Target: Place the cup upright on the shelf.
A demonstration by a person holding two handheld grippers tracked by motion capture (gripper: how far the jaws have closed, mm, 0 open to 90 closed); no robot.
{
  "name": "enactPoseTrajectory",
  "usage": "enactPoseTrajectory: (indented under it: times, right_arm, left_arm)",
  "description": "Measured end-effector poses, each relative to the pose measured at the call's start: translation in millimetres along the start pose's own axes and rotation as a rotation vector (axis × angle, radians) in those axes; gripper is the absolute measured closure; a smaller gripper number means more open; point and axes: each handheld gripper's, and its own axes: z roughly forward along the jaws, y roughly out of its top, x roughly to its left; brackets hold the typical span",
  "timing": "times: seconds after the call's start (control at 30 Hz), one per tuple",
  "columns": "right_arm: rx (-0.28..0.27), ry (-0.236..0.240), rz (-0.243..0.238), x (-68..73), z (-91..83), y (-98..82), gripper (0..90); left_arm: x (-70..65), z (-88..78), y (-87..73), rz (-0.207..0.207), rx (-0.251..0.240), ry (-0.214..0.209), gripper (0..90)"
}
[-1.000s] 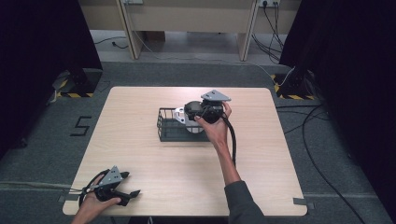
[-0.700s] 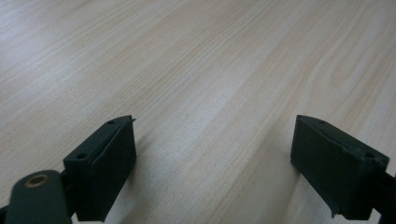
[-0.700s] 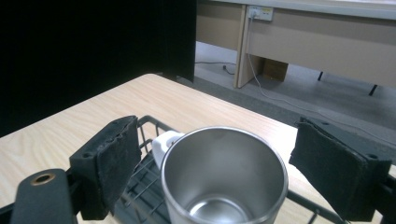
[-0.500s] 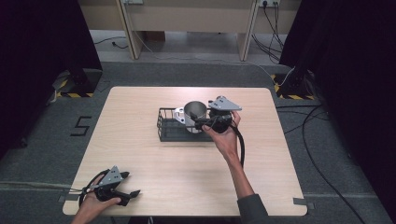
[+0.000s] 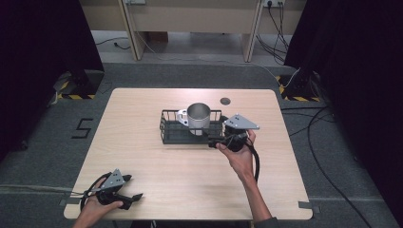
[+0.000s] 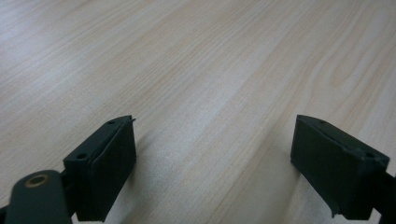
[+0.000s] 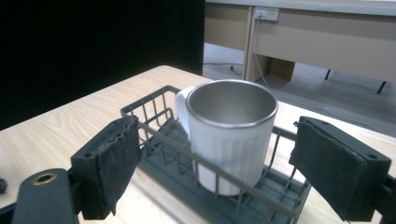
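A white mug with a steel inside (image 5: 198, 118) (image 7: 230, 133) stands upright in a dark wire basket (image 5: 172, 134) (image 7: 159, 105) near the table's middle. My right gripper (image 5: 213, 140) (image 7: 217, 163) is open just outside the basket's right end, jaws pointing at the mug and apart from it. My left gripper (image 5: 135, 197) (image 6: 212, 165) rests open near the table's front left corner, nothing but bare wood between its fingers.
The light wooden table (image 5: 142, 156) has a dark round spot (image 5: 225, 100) behind the basket. Cables trail from both grippers. Desks and floor cables lie beyond the far edge.
My right gripper has let go of the mug, leaving it in the basket, and has drawn back to the right and toward the near side. The left gripper has not moved.
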Motion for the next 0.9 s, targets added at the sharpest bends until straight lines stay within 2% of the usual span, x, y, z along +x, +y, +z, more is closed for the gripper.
enactPoseTrajectory:
  times: [0.33,0.9]
  right_arm:
    - [0.005,-0.003,0.004,4.7,-19.2,-19.3,15.5]
    - [0.013,0.016,0.027,9.9,-33.5,-41.0,15.6]
  left_arm:
    - [0.2,-0.1,0.0,0.003,0.001,0.000,13.5]
    - [0.1,-0.2,0.0,0.001,0.003,0.000,13.5]
